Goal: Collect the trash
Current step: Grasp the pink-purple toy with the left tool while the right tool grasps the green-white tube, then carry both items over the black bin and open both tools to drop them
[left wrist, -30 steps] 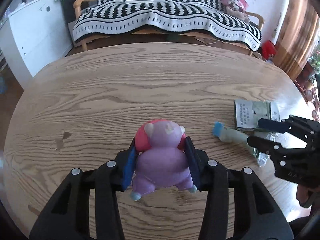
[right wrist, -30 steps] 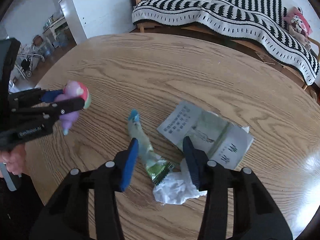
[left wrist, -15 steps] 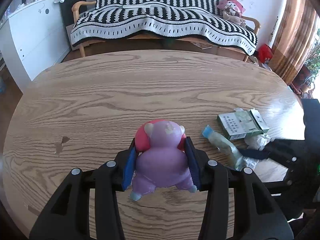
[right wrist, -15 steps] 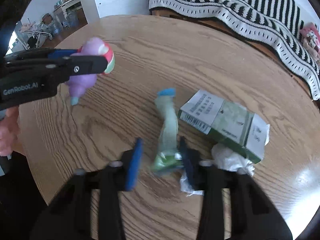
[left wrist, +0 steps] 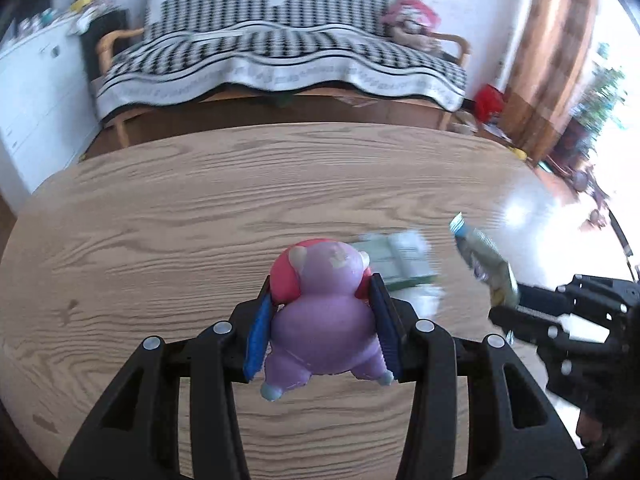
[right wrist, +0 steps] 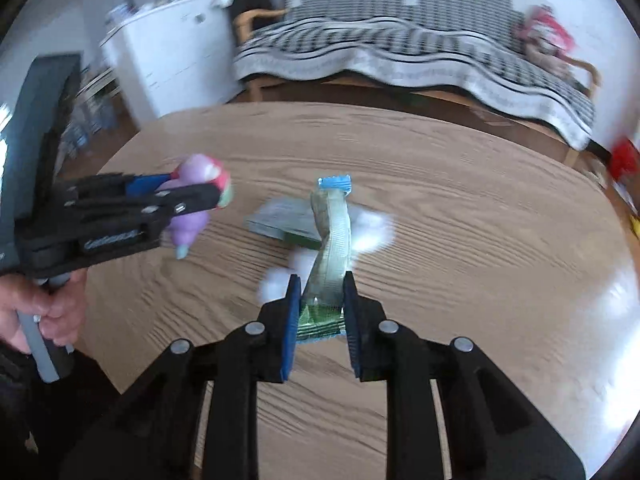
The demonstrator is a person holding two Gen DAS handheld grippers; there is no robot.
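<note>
My left gripper [left wrist: 322, 314] is shut on a purple and pink toy figure [left wrist: 320, 320] and holds it above the wooden table [left wrist: 160, 220]. My right gripper [right wrist: 321, 298] is shut on a green snack wrapper with a blue end [right wrist: 330, 240], lifted off the table. The wrapper also shows in the left wrist view [left wrist: 486, 264]. A green and white carton [right wrist: 282, 222] and crumpled white tissue [right wrist: 370, 228] lie on the table beyond the wrapper. The left gripper with the toy [right wrist: 196, 200] shows at the left of the right wrist view.
A sofa with a black and white striped throw [left wrist: 280, 64] stands behind the table. A white cabinet [right wrist: 172, 48] is at the back left. A brown curtain [left wrist: 548, 60] hangs at the right. Both views are motion-blurred.
My right gripper closed on the green wrapper and lifted it off the table. The left gripper kept hold of the toy and both views swung to the right.
</note>
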